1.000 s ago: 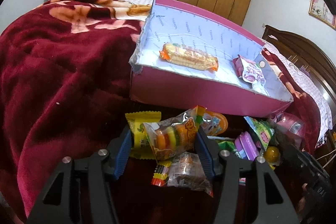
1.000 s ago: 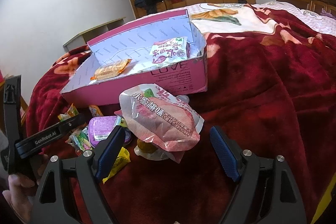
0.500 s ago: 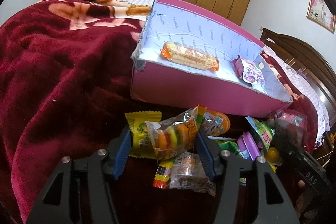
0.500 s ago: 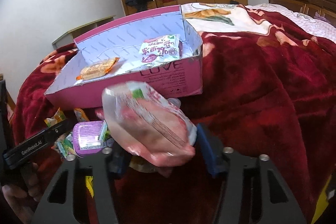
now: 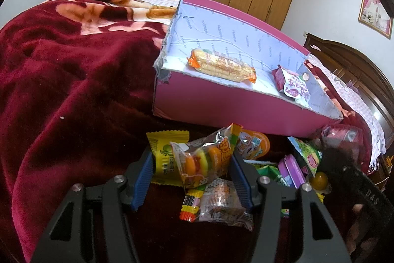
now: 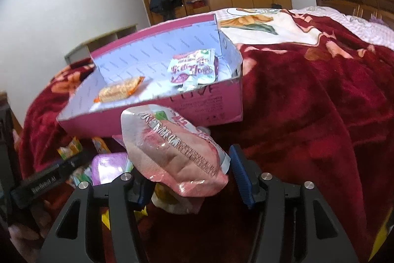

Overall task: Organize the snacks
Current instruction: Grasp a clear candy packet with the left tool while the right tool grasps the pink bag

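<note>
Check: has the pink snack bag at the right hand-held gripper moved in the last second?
Yes. The pink snack bag has risen off the pile; its top now overlaps the pink box front wall, pinched by the right hand-held gripper.

Left gripper (image 5: 192, 176) with blue-padded jaws closed on a clear burger-gummy packet (image 5: 205, 159), above a loose pile of snacks on the bed's red blanket (image 5: 61, 90). A yellow sachet (image 5: 163, 152) lies just beside the packet; a striped-edge clear packet (image 5: 216, 206) lies below it. Behind stands a pink box (image 5: 209, 105) holding an orange cracker pack (image 5: 221, 65) and a red-and-white pouch (image 5: 293, 85), well apart.
</note>
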